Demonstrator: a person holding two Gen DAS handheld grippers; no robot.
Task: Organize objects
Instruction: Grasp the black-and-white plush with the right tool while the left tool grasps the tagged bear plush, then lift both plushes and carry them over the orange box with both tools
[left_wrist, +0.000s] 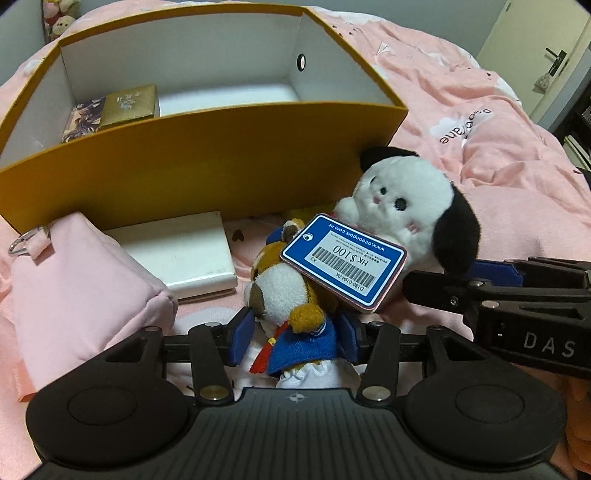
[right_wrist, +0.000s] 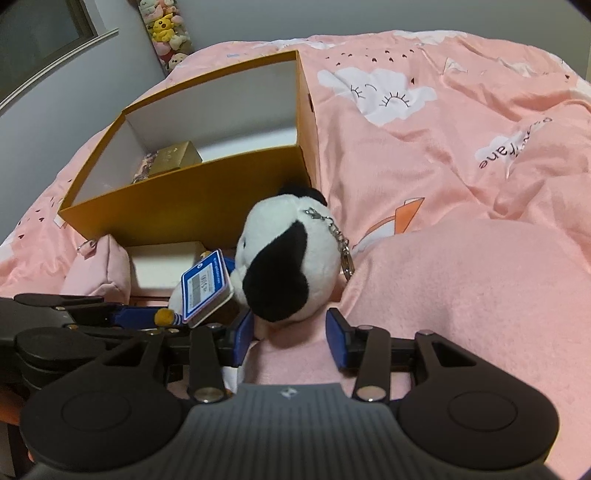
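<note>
Plush toys, two of them, lie just in front of the open mustard-yellow cardboard box (left_wrist: 207, 162) on the pink printed bedspread (left_wrist: 480, 122): a small brown-and-white plush animal in a blue cloth outfit (left_wrist: 291, 306) and, beside it toward the box's corner, a white plush dog with black ears (left_wrist: 402, 199); a blue-and-white price tag with a barcode (left_wrist: 343, 258) rests across the first and leans against the second. Left gripper (left_wrist: 295, 332) straddles the brown plush, whose long axis runs away from the camera toward the box wall, one blue pad (left_wrist: 243, 334) to each side of its lower body; the jaws stand at middling width, close by the cloth, and whether they press on it cannot be told. Right gripper (right_wrist: 290, 334) comes in beside the left, its jaws likewise half spread, the white dog's rounded underside lying between and just beyond the blue fingertips (right_wrist: 338, 339) with a gap showing on the right side, so nothing is gripped. Each hand is thus the nearer to its own toy. Inside the box, a gold-coloured small carton (left_wrist: 129, 105) and a patterned flat packet (left_wrist: 83, 118) occupy the left end, leaving the right end bare. Outside, a pale pink fabric pouch with a metal ring (left_wrist: 85, 280) and a flat white box (left_wrist: 181, 251) lie to the left of the toys. Judged next: lifting either toy up and forward over the near wall
</note>
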